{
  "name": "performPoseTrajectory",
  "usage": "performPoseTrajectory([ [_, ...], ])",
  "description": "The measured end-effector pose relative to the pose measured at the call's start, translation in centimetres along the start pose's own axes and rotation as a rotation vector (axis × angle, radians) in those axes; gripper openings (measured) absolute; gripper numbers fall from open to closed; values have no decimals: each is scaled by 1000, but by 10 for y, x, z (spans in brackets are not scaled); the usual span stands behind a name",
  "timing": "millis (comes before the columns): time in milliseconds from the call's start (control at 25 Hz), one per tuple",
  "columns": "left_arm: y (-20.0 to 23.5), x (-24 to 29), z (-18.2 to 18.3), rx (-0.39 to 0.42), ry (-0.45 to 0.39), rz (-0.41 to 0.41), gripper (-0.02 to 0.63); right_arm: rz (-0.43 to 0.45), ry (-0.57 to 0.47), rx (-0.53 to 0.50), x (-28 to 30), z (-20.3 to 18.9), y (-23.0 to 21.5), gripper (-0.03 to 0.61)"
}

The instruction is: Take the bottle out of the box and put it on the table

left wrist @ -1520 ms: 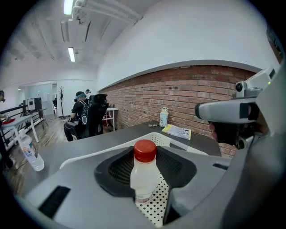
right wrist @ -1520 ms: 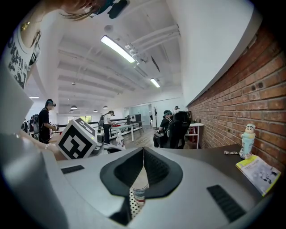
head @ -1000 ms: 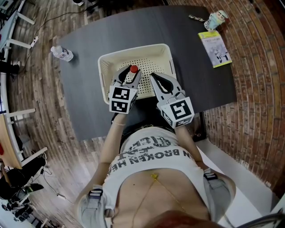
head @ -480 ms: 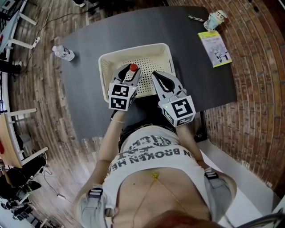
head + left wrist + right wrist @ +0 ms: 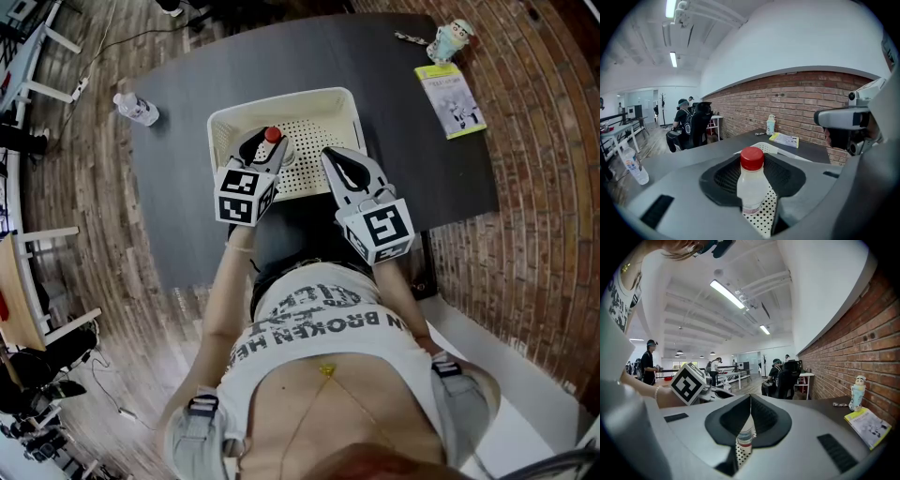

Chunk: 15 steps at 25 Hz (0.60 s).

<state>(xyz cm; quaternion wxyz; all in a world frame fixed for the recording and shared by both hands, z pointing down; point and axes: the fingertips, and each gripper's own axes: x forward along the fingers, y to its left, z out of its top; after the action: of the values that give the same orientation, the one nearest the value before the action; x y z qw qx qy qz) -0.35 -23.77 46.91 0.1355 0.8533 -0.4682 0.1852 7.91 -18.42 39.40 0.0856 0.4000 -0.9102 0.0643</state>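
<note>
A clear bottle with a red cap (image 5: pixel 273 136) stands upright inside the cream perforated box (image 5: pixel 225 127) on the dark table (image 5: pixel 178 187). My left gripper (image 5: pixel 265 150) is shut on the bottle's body (image 5: pixel 751 185), with a jaw on each side and the cap above them. The box floor (image 5: pixel 765 215) shows just under the bottle. My right gripper (image 5: pixel 342 165) hangs over the box's near right part. Its jaws are together with nothing between them (image 5: pixel 750 400). Through the slit beneath them I see the held bottle (image 5: pixel 746 437).
A second clear bottle (image 5: pixel 136 108) stands near the table's far left edge, also seen in the left gripper view (image 5: pixel 633 164). A yellow booklet (image 5: pixel 452 101) and a small figurine (image 5: pixel 448 39) lie at the far right by the brick wall. People sit at desks beyond.
My left gripper has shifted a little to the left and toward the far side of the box, with the bottle still in it. The right gripper has stayed put.
</note>
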Motion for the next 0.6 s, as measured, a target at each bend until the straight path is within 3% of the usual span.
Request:
performPoseTrajectory([
  [600,-13,-67,100,76,-149,-41,153,6,-30,-25,-13,12,4,9],
])
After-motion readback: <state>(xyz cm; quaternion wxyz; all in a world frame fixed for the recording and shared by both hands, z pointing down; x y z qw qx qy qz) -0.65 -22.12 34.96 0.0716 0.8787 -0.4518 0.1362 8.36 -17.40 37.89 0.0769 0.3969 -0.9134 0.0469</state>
